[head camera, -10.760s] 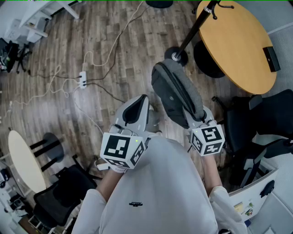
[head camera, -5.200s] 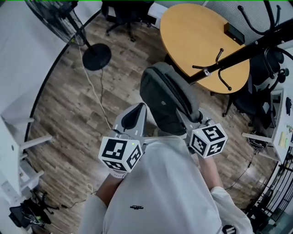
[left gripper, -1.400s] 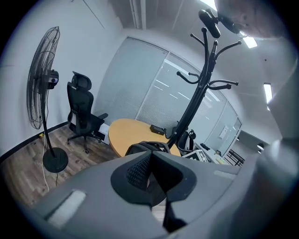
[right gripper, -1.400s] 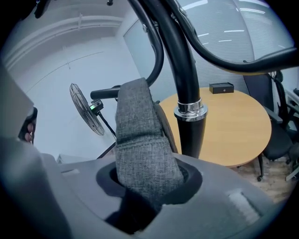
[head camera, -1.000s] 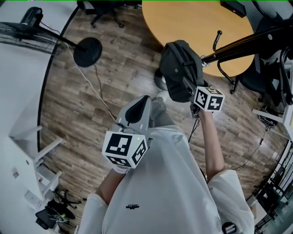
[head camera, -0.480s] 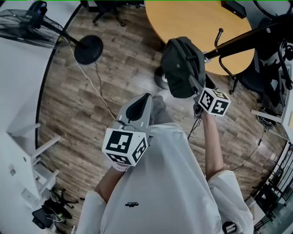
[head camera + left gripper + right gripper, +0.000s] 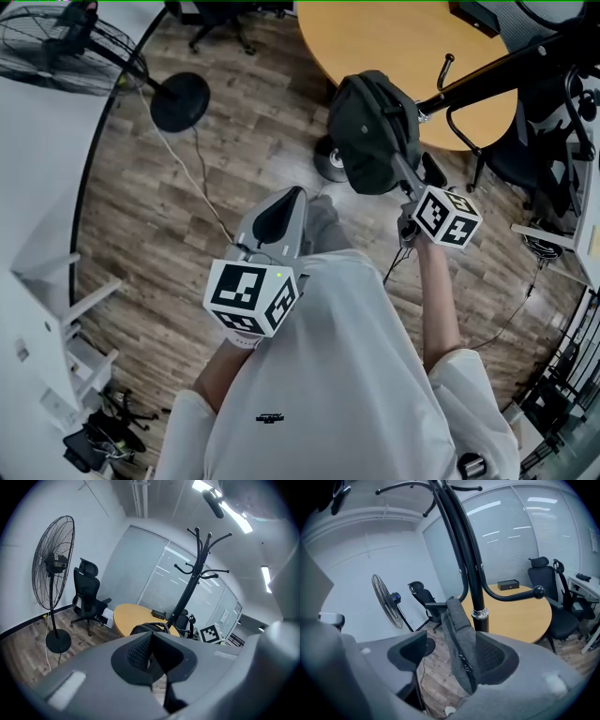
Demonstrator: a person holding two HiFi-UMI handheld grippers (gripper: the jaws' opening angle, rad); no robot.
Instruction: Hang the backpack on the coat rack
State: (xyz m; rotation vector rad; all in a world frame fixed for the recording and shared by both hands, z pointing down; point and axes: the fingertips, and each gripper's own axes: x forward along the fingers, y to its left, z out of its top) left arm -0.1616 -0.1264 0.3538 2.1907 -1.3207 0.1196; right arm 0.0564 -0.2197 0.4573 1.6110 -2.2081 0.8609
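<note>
Wood-plank floor [image 7: 178, 216], small office room. Dark grey backpack [image 7: 370, 131] is up off the floor, right against the pole of the coat rack [image 7: 487, 80], just under one of its lower hooks. It probably hangs from that hook, but no view shows the strap on it. Right gripper [image 7: 410, 178] is just beside the coat rack pole on the person's side, and its jaws have just been opening. In the right gripper view they stand wide apart with the backpack's zipped edge [image 7: 461, 660] between them; it leans on one pad, with a clear gap to the other, so it is not clamped. Left gripper [image 7: 286, 202] is well apart from the coat rack, held near the person's chest, jaws closed together with nothing between them. Round wooden table [image 7: 403, 47] sits just behind the coat rack. Standing fan [image 7: 66, 42] is well away from it, by the wall, its round base [image 7: 180, 101] on the floor.
</note>
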